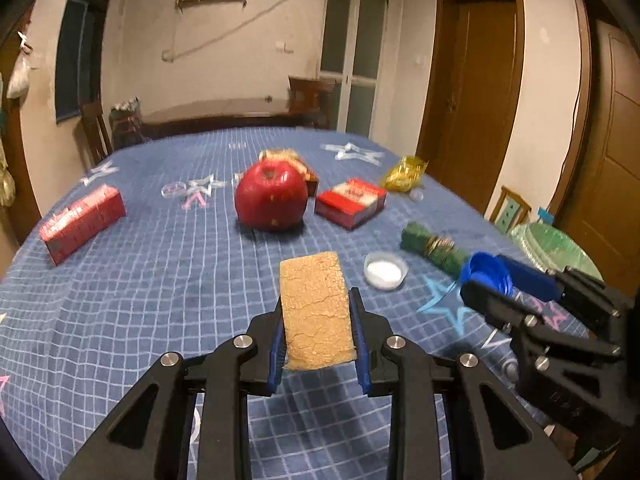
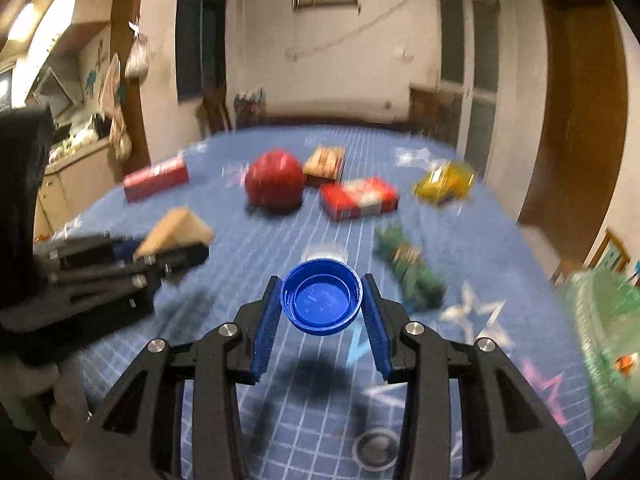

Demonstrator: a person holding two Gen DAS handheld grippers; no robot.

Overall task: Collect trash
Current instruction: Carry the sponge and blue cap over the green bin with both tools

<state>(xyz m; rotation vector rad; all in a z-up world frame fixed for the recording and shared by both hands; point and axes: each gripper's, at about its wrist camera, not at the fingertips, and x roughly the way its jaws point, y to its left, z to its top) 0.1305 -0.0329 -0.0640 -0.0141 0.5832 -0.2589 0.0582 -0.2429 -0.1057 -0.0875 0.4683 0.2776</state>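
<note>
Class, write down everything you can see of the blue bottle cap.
The blue bottle cap is round, plastic-looking, with a ribbed outer wall and a hollow inside that faces the right wrist camera. It is tilted and lifted clear of the blue checked tablecloth, its shadow lying below. The right gripper holds it, one blue finger pad pressing each side. Nothing else touches it.

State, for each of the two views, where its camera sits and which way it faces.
Left wrist: on the left hand-held gripper, facing across the table; it clamps a tan sponge.
Right wrist: on the right hand-held gripper, facing likewise; it pinches a blue cap.
Shared: apple, and each view shows the other gripper.
</note>
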